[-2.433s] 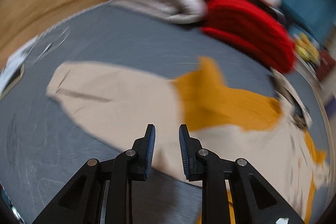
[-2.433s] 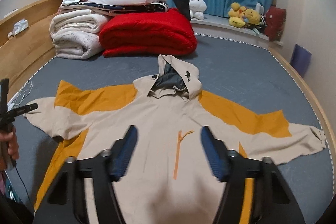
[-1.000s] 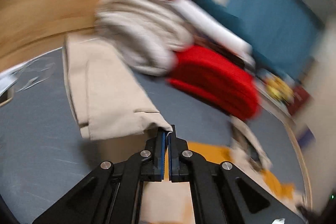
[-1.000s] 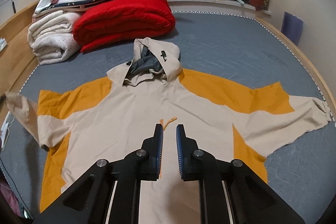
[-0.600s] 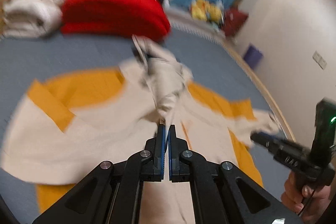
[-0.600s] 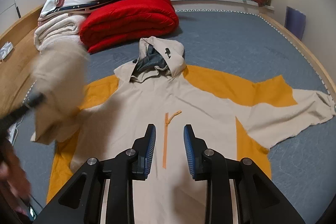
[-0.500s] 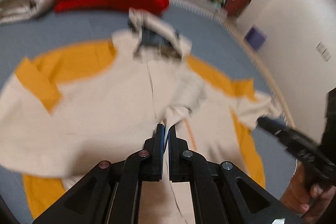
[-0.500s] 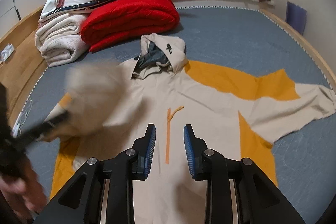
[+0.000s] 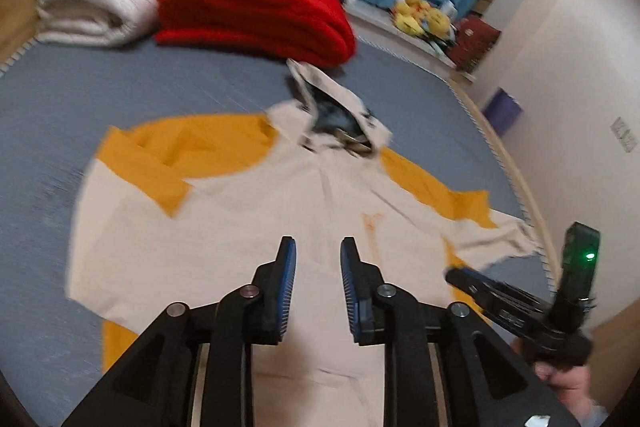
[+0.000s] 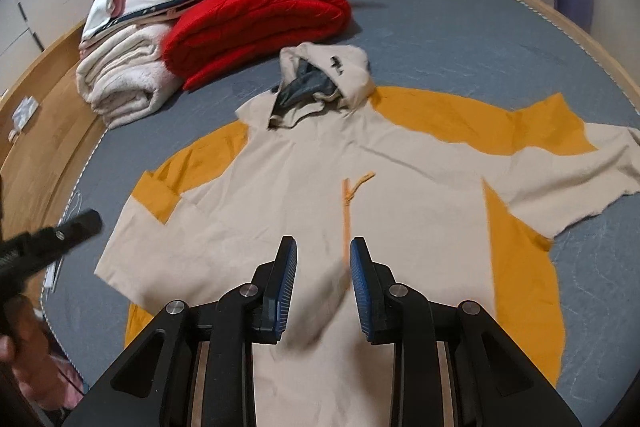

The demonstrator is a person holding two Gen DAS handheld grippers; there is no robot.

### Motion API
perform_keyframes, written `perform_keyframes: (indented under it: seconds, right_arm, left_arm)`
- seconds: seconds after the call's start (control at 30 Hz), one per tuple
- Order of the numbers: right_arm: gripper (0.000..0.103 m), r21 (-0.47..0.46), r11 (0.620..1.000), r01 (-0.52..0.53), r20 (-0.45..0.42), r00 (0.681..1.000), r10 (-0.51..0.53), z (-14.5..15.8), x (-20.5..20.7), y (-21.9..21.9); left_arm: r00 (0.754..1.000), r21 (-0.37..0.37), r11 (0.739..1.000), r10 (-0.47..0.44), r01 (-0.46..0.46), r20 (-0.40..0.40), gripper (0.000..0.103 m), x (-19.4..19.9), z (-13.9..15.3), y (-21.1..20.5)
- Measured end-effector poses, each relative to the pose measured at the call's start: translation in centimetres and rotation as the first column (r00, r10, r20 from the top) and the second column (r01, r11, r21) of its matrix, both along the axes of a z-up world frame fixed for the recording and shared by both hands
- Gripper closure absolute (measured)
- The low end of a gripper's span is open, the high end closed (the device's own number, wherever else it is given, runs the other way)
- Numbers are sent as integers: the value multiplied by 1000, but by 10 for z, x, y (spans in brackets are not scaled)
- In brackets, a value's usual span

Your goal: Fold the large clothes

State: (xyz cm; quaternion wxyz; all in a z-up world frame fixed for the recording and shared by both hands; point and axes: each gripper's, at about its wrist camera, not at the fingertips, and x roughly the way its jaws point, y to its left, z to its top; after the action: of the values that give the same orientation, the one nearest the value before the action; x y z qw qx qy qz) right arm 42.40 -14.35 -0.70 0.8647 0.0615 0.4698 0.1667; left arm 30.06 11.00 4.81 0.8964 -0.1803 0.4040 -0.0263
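Lying flat on the grey bed (image 10: pixel 460 39), front up, is the big beige/orange hooded jacket (image 10: pixel 304 195), hood (image 10: pixel 324 75) pointing at the red blanket (image 10: pixel 256 19) and white quilt roll (image 10: pixel 124 79) w/ other bedding stacked behind. Its sleeve on the left side of the right-wrist view is folded in over the chest; the other sleeve (image 10: pixel 580 163) is spread out. Left claw (image 9: pixel 318 285) is over the jacket's lower chest, jaws opening, nothing between them. Right claw (image 10: pixel 323 287) hangs above the orange zip (image 10: pixel 346 211), jaws a bit apart, also empty.
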Motion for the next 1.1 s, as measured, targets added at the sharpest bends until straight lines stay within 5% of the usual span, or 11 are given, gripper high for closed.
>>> perform_keyframes:
  seconds: [0.13, 0.33, 0.5, 0.6, 0.63, 0.67, 0.87, 1.0, 1.1]
  right_arm:
    - [57, 71, 997, -22, -164, 986, 34, -40, 1, 14]
    - [56, 86, 996, 38, -404, 915, 0, -107, -4, 24]
    - [56, 62, 998, 12, -491, 871, 20, -139, -13, 41]
    - [64, -9, 1000, 14, -464, 886, -16, -139, -14, 50]
    - [89, -30, 999, 22, -438, 898, -33, -135, -14, 52]
    - [93, -30, 999, 23, -415, 909, -34, -130, -13, 53]
    - [98, -18, 999, 42, -107, 993, -43, -64, 20, 45]
    - [98, -87, 982, 168, 31, 986, -166, -37, 58, -3]
    - [98, -151, 959, 242, 55, 970, -236, -37, 81, -45]
  left_arm:
    - [995, 116, 993, 28, -17, -98, 82, 18, -44, 8]
    - [995, 105, 993, 70, -62, -70, 82, 43, -43, 36]
    - [986, 72, 987, 149, -144, -70, 82, 47, -41, 71]
    - [981, 91, 979, 189, -184, -48, 82, 46, -34, 86]
    - [977, 98, 974, 209, -205, -39, 82, 44, -32, 93]
    - [974, 99, 970, 225, -221, -35, 82, 44, -30, 97]
    - [950, 80, 948, 312, -309, -22, 82, 42, -28, 128]
    - [953, 95, 951, 299, -293, -53, 82, 51, -40, 131]
    - [958, 56, 965, 261, -256, -117, 82, 63, -60, 128]
